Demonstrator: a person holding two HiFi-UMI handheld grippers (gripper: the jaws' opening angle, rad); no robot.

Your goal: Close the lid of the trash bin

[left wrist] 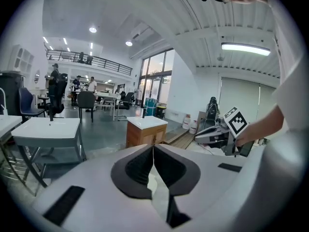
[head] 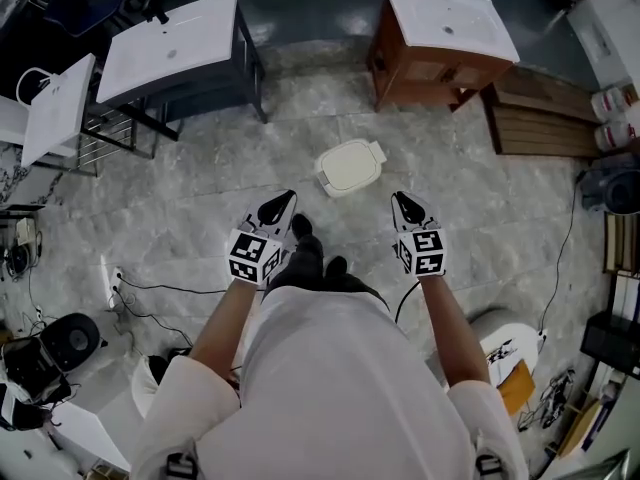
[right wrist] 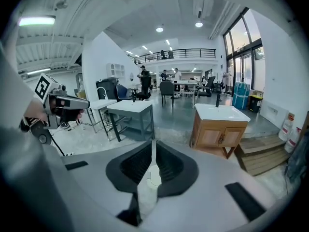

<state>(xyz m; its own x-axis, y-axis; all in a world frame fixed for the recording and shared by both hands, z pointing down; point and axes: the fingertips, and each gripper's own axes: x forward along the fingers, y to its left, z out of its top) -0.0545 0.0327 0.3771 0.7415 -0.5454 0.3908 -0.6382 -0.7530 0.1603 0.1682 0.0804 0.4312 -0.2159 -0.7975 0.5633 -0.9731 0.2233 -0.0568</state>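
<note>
Bin lid point(head: 350, 165) looks closed; L gripper point(head: 286, 200), R gripper point(head: 401, 201) fingers together.

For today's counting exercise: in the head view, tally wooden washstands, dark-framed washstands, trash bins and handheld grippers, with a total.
Wooden washstand: 1
Dark-framed washstand: 1
Trash bin: 1
Grippers: 2, left gripper and right gripper
Total: 5

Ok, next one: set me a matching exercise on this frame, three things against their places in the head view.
Things: 1 white plastic trash bin; 2 brown wooden cabinet with white basin top; 3 dark-framed stand with white basin top.
Places: A upper left; B upper right; C middle of the view.
Pairs: 1-C, 2-B, 3-A.
</note>
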